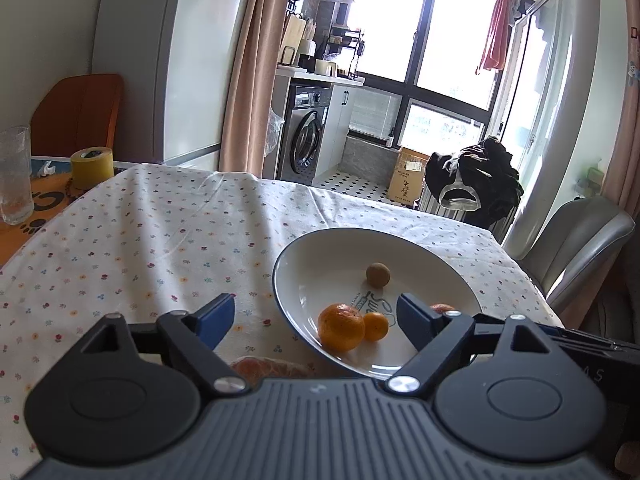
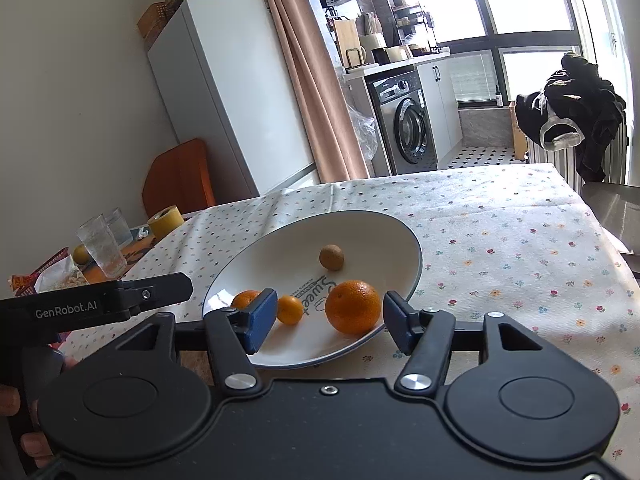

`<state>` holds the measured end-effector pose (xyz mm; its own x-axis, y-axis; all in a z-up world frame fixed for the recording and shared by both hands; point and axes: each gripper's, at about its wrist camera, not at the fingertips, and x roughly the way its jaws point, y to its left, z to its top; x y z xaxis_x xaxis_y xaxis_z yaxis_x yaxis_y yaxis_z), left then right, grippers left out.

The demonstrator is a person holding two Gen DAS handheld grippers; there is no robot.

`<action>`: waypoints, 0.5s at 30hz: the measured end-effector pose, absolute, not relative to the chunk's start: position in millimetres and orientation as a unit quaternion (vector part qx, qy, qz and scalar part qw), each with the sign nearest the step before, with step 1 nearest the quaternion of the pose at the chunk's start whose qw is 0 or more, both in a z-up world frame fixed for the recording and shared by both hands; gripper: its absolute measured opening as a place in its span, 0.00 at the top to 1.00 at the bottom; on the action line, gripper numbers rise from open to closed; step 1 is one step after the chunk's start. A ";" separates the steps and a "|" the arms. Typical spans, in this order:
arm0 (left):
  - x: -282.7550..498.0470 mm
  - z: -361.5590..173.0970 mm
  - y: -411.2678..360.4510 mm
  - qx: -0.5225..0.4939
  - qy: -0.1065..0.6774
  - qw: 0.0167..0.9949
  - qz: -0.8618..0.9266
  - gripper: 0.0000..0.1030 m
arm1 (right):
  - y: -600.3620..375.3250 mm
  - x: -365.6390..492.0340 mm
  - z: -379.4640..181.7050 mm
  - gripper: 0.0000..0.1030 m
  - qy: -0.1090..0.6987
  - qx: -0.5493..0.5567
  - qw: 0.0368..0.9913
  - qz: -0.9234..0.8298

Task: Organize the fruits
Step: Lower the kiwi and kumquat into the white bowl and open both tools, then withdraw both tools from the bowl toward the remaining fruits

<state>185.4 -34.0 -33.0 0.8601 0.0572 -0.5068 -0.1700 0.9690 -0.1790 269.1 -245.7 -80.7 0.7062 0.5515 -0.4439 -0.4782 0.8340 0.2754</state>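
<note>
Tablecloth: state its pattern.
The tablecloth is white with small scattered multicoloured flowers, clearest in the right wrist view.

Loads of open tablecloth (image 2: pixel 500 240) sat right of the plate (image 2: pixel 380 224), while the desk's far-left corner was jammed with glasses (image 2: pixel 102 250) and a tape roll (image 2: pixel 165 222), the left claw (image 2: pixel 152 294) crowding the plate's left rim.

The tablecloth (image 2: pixel 500 240) is white, dotted with small coloured flowers. A white plate (image 2: pixel 384 232) has a dark blue rim. The oranges (image 2: pixel 352 306) are bright orange; the tape roll (image 1: pixel 91 168) is yellow.
</note>
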 end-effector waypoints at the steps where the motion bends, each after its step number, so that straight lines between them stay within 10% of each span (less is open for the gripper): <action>1: 183.6 -33.4 -32.5 -0.111 0.259 0.958 0.059 0.13 | -245.3 267.9 -80.5 0.38 0.262 0.070 0.922 0.278; 15: 148.3 -33.1 -9.4 -0.125 0.280 0.950 0.060 0.05 | -234.6 244.3 -69.6 0.01 0.246 0.049 0.929 0.270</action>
